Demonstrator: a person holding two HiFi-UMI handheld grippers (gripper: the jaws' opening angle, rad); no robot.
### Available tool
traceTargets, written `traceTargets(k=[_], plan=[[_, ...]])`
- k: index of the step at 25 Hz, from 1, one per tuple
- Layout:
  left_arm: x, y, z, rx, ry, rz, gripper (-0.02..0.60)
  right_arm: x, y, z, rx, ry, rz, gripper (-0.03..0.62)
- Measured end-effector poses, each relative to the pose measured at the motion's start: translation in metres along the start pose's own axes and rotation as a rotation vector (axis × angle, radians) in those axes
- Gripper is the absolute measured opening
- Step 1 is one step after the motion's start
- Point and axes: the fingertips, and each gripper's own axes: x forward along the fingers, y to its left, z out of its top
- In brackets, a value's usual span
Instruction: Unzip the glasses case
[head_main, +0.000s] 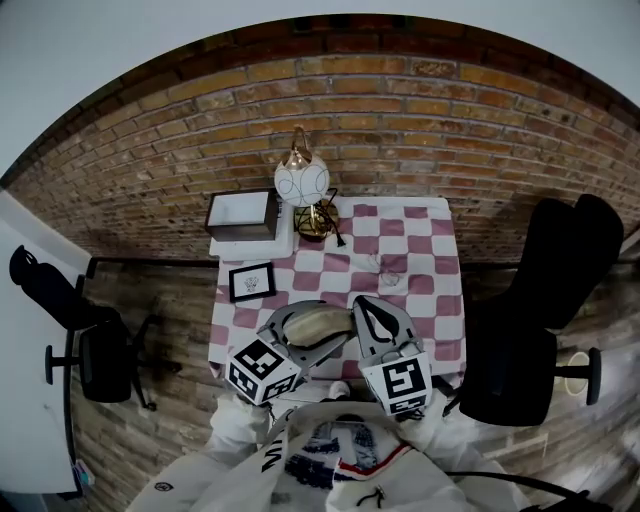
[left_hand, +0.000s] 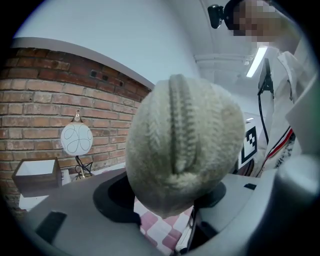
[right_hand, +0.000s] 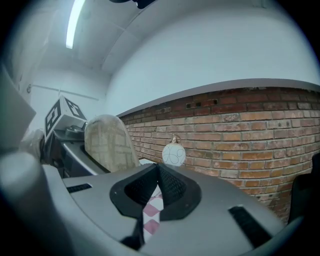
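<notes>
Left tongs (left_hand: 165, 197) tight on glasses case (left_hand: 180, 135)

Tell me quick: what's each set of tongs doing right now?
Left tongs: closed on the glasses case.
Right tongs: closed, nothing between them.

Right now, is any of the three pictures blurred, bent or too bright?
Head view: sharp, but the fisheye bows the brick wall into an arc, and the corners are dark. Left gripper view: the case fills the middle, slightly soft; the ceiling light is blown out. Right gripper view: the wall is sharp, the right tool is soft up close, the light glares.
</notes>
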Motion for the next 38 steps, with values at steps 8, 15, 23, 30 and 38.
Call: traceTargets(k=[8,15,23,30,38], plan=[[-0.025,0.032,-0.017,0.057,0.043,-0.025,0.286,0.031,0.033,0.012,-0.055,-0.026,-0.033,0.015],[-0.033,0.044,-0.026,0.076,0.058,-0.031,0.286,0.043,0.046,0.018,-0.098,-0.032,-0.038,0.015],[-0.025,0.046,-0.043,0.059,0.091,-0.024,0.287,0.046,0.053,0.018,-0.126,-0.045,-0.001,0.015],[-0.006,0.049,-0.044,0.071,0.115,-0.025,0.287,0.048,0.039,0.023,-0.154,-0.07,-0.001,0.015],[0.009,0.051,-0.044,0.09,0.149,-0.034,0.286,0.048,0.027,0.025,-0.174,-0.072,-0.018,0.015]])
